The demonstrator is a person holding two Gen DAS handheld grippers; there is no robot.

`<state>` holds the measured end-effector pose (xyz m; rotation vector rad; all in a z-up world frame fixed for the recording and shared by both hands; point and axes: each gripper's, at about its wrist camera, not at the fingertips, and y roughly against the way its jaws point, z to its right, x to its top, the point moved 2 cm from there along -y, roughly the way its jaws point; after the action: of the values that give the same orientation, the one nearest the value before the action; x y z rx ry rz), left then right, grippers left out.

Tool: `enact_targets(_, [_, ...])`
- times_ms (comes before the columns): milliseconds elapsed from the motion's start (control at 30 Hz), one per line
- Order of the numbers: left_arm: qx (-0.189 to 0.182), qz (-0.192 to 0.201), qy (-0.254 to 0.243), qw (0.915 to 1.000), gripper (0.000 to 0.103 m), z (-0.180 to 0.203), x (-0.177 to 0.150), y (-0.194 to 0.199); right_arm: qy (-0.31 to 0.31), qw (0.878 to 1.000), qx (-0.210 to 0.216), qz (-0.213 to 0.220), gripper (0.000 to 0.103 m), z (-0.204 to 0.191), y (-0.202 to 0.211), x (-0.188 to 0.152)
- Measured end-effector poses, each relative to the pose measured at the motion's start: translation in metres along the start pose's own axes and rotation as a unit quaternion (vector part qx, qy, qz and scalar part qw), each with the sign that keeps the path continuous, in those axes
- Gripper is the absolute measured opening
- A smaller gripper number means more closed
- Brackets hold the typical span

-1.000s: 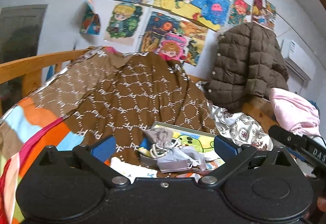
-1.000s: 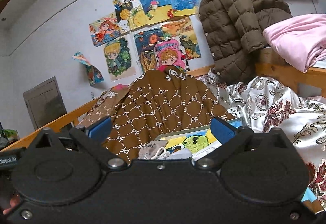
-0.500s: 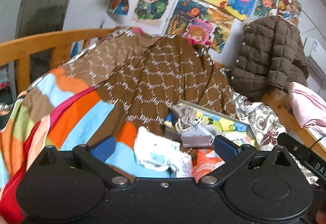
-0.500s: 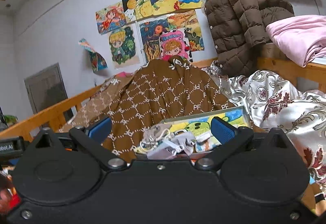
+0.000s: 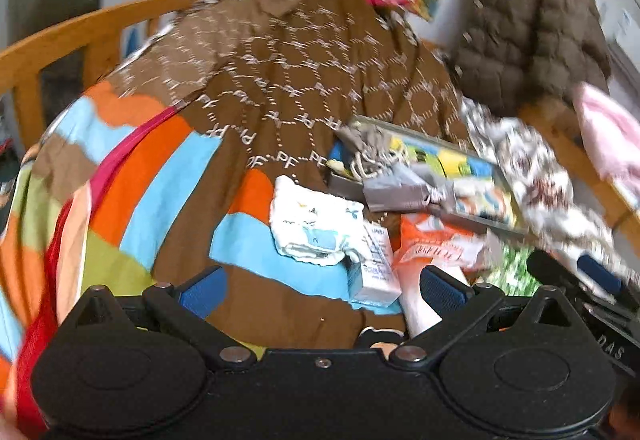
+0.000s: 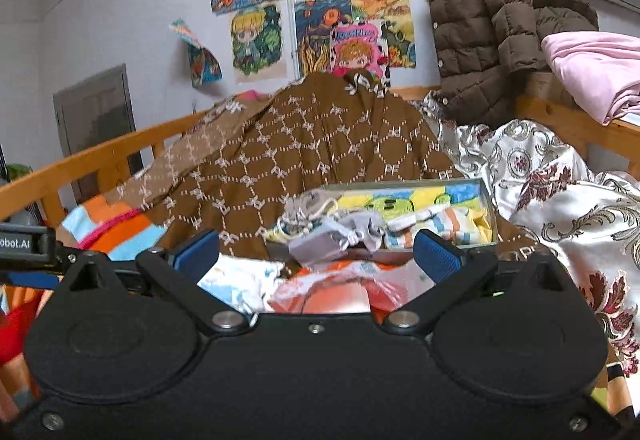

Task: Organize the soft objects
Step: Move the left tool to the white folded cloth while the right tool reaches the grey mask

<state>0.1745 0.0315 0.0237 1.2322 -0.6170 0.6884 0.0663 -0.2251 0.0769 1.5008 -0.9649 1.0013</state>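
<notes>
Left wrist view: the white cloth (image 5: 316,226) with blue print lies loose on the striped blanket (image 5: 160,192), at about twelve o'clock from the left gripper (image 5: 322,286).
Cloth's neighbours: a small white carton (image 5: 374,264) touches it at four o'clock; an orange packet (image 5: 436,244) sits just beyond that.
Box: the shallow box (image 6: 490,208) with a cartoon lining, at one o'clock from the cloth, already holds a grey drawstring pouch (image 6: 310,206), a grey bundle (image 6: 332,238) hanging over its near edge, and striped socks (image 6: 440,222).
Left gripper: wide open, nothing between the fingers, hovering short of the cloth.
Right gripper: the right gripper (image 6: 316,252) is spread wide too, empty, facing the box across the orange packet.
Progress: partway, I'd say; several soft pieces are boxed, the white cloth is still out.
Left to do: likely pick up the cloth and place it in the box.
Surroundings: brown patterned quilt (image 6: 320,144) behind the box; brown puffer jacket (image 6: 496,24) at two o'clock.
</notes>
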Motion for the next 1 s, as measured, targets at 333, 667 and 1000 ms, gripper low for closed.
enact_targets(333, [0.017,-0.039,-0.091,0.995,0.102,-0.012,0.012,-0.055,0.022,1.0,0.002,-0.02,0.102,-0.004,-0.024,-0.015])
enact_targets(667, [-0.005,-0.105,-0.098,0.9896,0.102,-0.013,-0.002,-0.073,0.079,0.992,0.039,-0.091,0.102,-0.025,-0.062,-0.039])
enact_targets(1000, [0.012,-0.092,-0.063,0.9937,0.102,-0.017,0.016,-0.091,0.109,0.99,0.026,-0.084,0.102,-0.045,-0.074,-0.045])
